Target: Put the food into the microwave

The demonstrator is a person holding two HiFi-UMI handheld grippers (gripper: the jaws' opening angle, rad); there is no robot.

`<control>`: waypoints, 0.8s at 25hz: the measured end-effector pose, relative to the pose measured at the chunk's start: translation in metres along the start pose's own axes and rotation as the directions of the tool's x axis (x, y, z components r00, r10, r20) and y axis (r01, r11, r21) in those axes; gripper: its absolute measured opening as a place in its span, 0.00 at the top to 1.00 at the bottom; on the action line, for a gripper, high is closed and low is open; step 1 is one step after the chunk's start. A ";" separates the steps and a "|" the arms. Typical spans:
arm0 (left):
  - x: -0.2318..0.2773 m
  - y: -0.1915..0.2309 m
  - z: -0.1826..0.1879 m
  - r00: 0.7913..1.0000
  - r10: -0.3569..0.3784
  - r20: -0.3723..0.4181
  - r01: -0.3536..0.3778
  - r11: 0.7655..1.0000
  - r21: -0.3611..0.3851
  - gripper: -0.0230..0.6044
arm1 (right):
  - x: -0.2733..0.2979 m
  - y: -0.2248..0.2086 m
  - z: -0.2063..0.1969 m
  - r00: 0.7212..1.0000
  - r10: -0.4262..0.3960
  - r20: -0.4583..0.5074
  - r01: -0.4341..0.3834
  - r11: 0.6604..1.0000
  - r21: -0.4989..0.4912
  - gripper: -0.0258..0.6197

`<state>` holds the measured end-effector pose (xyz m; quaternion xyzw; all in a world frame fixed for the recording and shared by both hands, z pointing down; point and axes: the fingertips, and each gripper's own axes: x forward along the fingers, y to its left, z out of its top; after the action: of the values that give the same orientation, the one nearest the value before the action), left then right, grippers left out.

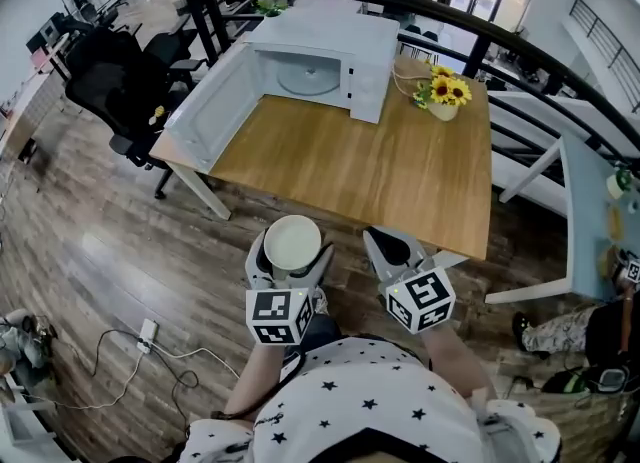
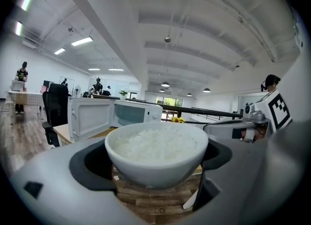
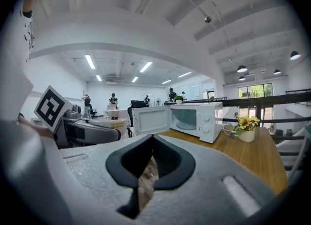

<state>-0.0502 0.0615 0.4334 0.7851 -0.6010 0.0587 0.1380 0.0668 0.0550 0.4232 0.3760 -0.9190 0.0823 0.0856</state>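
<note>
A white bowl of rice (image 1: 292,239) (image 2: 156,157) sits between the jaws of my left gripper (image 1: 291,250) (image 2: 156,168), which is shut on it just in front of the wooden table's (image 1: 380,176) near edge. My right gripper (image 1: 392,244) (image 3: 151,144) hangs beside it, to the right, shut with nothing in it. The white microwave (image 1: 325,63) (image 2: 116,114) (image 3: 195,119) stands at the table's far side, its door (image 1: 212,103) swung wide open to the left and its glass turntable (image 1: 308,76) bare. The bowl (image 3: 108,123) also shows at the left of the right gripper view.
A vase of sunflowers (image 1: 443,96) (image 3: 246,128) stands to the right of the microwave. Black office chairs (image 1: 115,81) stand left of the table, a railing (image 1: 520,51) runs behind it, and cables (image 1: 140,346) lie on the wood floor at left.
</note>
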 end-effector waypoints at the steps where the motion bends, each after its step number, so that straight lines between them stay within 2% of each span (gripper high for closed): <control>1: 0.006 0.005 0.003 1.000 -0.003 -0.001 0.003 1.000 0.000 0.17 | 0.007 -0.002 0.003 1.000 -0.002 -0.002 0.002 1.000 0.000 0.95; 20: 0.095 0.092 0.049 0.996 -0.091 -0.017 0.091 0.995 0.029 0.17 | 0.126 -0.030 0.038 0.997 -0.082 -0.010 0.082 0.997 0.004 0.95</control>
<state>-0.1159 -0.0627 0.4246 0.8131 -0.5625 0.0676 0.1337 -0.0045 -0.0596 0.4169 0.4133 -0.9021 0.0826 0.0928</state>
